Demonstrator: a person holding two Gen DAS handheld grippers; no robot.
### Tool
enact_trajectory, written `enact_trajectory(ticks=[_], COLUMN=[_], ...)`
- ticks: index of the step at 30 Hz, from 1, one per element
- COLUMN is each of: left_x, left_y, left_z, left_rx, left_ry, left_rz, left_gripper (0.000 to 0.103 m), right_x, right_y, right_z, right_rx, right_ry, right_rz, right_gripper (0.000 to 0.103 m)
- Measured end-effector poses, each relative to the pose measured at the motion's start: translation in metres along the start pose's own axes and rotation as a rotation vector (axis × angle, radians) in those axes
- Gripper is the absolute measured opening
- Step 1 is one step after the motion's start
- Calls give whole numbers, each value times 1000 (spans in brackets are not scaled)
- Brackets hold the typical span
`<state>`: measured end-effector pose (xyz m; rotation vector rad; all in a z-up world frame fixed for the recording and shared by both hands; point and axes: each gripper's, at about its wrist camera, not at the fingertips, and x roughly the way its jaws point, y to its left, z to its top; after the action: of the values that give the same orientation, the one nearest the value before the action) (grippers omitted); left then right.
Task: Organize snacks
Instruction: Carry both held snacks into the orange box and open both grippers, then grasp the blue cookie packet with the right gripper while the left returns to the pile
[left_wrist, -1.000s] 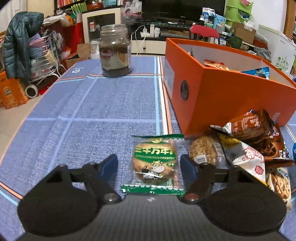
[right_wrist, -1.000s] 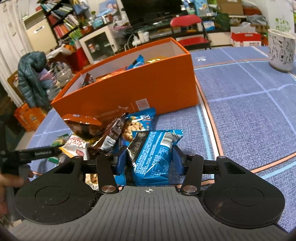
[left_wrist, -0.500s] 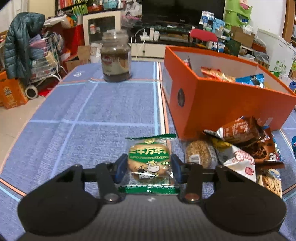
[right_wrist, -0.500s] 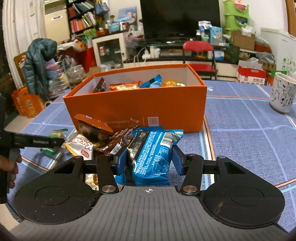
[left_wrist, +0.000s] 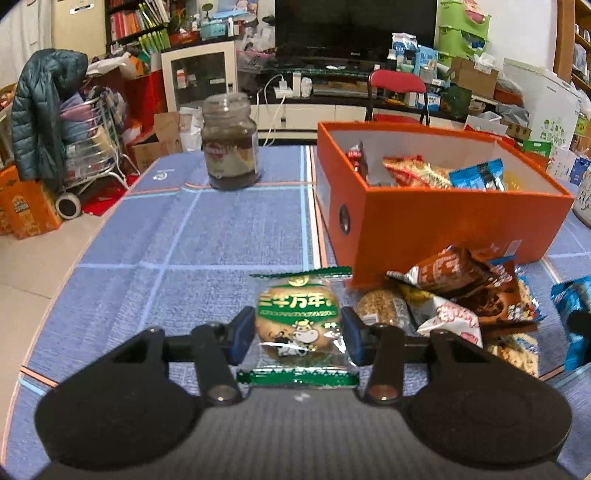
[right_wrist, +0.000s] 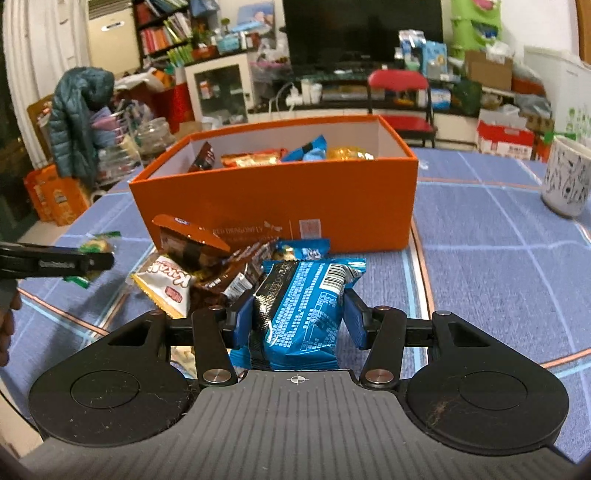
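Snacks lie in a loose pile (left_wrist: 461, 306) on the blue checked tablecloth (left_wrist: 207, 236), just in front of the near wall of the orange box (right_wrist: 280, 206), and more packets already sit inside this box. The left gripper (left_wrist: 297, 328) has its two blue pads pressed on the sides of a green-edged biscuit packet (left_wrist: 297, 325), held a little above the cloth. The right gripper (right_wrist: 297, 321) is clamped on a blue snack packet (right_wrist: 303, 310), which stands upright between the pads. Far on the left side of the table stands a dark glass jar (left_wrist: 231, 144). On the far right stands a white patterned mug (right_wrist: 567, 177).
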<state>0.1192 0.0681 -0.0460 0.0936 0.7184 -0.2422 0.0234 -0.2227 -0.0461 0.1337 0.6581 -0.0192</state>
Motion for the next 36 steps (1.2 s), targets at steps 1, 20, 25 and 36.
enact_trajectory(ticks=[1,20,25,36], left_x=[-4,-28,21,-47], left_y=[0,-75,-95,-46], left_z=[1,119,134,32], left_rx=[-2,45,80,-3], left_ry=[-6,-241,-185,-197], left_rz=[4,-101,-6,-25], left_gripper=[47,48,81,102], right_x=[0,-25,40,-26], right_y=[-1,-29,-47,-27], right_z=[0,130,180,41], right_rx=[-1,-38,31,-68], right_ry=[2,-222,-85,-107], right_rz=[-5,-7,-26,17], right_gripper=[36,36,43,64])
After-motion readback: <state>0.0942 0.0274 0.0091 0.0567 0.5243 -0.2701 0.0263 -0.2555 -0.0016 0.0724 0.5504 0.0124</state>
